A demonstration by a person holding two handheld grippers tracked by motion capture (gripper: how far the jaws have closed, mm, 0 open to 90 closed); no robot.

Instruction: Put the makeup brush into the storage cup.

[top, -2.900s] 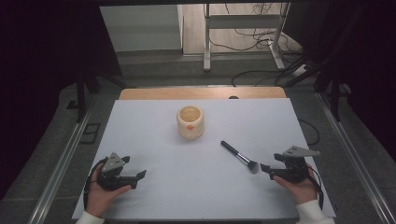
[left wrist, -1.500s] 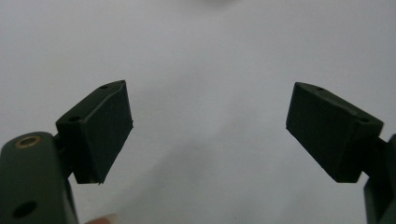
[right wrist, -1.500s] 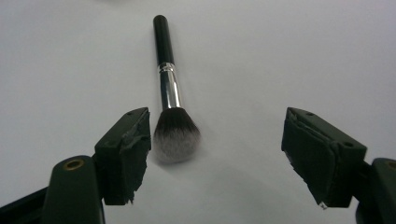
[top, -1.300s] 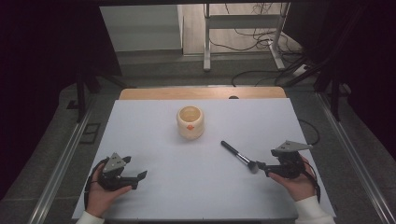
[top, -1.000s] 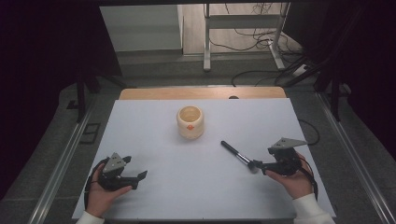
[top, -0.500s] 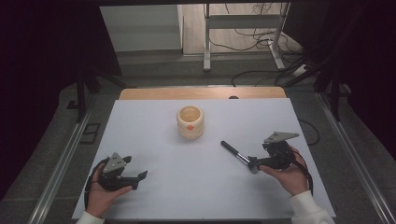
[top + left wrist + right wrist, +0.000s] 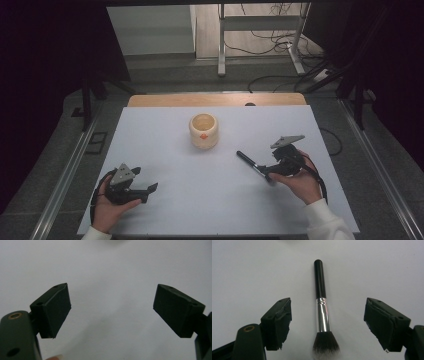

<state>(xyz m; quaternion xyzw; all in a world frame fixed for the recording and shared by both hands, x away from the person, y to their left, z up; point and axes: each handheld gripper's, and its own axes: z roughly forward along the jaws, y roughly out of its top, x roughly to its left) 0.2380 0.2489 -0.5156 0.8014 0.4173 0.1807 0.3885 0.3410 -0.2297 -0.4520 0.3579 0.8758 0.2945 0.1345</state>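
Silver-ferruled brush (image 7: 322,315) between spread right gripper (image 7: 327,322) fingers (image 7: 277,322)

Dim, soft focus, dark surroundings

We see a white table top (image 7: 220,200) with a strip of bare wood (image 7: 215,100) at its far edge. Around it lies grey floor (image 7: 60,165). On the far side stand a metal frame (image 7: 260,30) and loose black cables (image 7: 280,80). Left and right sides are very dark.
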